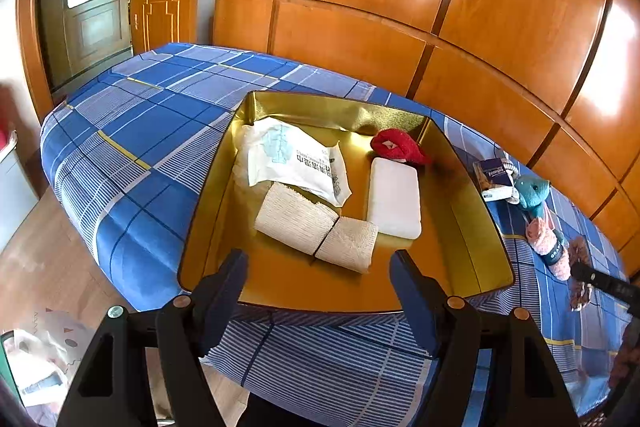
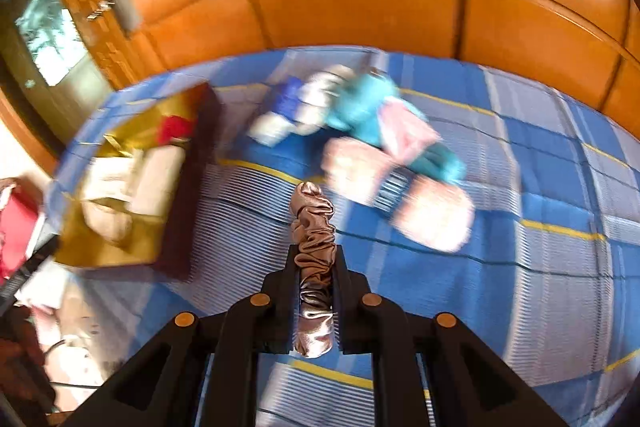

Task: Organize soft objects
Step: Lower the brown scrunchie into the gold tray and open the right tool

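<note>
**Satin scrunchie gripped above checked bed as gold tin waits**

The right black two-finger claw, low at centre in its own blurred view, is closed tight on a bronze satin scrunchie, which stands up out of the fingers over the blue checked bedsheet. To the upper right of it lie a teal plush toy and a pink skein of yarn with a dark label; which of them touch cannot be told through the blur.

In the left wrist view, the left black two-finger claw is spread wide with nothing between its fingers, at the near rim of the open gold rectangular tin in mid-frame. Inside the tin lie a white printed plastic packet, two beige rolled bandages side by side, a white foam-like rectangular pad and a red fuzzy cloth item at the back. A small blue tissue pack sits on the bed just right of the tin.
</note>
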Action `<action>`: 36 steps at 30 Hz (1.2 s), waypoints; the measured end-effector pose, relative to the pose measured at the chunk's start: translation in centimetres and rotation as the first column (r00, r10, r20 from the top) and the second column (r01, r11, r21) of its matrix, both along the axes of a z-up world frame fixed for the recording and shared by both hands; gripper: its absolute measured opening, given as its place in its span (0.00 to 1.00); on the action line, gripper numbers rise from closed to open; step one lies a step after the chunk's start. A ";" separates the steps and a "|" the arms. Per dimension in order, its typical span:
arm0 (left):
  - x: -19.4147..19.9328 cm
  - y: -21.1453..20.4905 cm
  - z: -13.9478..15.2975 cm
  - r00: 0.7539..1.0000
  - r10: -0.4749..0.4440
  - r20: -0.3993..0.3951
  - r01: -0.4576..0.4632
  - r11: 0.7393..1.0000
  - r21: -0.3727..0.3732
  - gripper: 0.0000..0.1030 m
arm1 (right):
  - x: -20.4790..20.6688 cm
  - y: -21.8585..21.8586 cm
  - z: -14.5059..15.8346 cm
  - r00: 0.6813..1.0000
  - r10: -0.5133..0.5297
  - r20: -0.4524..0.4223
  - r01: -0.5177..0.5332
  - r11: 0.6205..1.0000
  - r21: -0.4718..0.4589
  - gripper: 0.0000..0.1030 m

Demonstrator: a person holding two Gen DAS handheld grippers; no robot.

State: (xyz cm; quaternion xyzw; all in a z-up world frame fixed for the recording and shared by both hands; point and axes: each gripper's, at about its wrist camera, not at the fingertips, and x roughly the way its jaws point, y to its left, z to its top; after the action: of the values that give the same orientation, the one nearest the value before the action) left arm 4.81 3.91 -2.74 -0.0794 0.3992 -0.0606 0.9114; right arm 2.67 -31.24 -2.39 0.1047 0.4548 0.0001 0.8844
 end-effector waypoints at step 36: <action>-0.2 2.6 -0.7 0.997 0.075 -0.015 -0.075 0.997 0.019 0.72 | 8.1 16.7 -3.6 0.967 0.238 -0.090 -0.248 0.961 -0.121 0.38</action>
State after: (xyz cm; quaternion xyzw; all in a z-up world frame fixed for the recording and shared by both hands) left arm 4.65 6.49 -3.48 -0.0865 0.4034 -0.0222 0.9107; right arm 10.73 -14.58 -5.95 -0.0105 0.4957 0.0748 0.8652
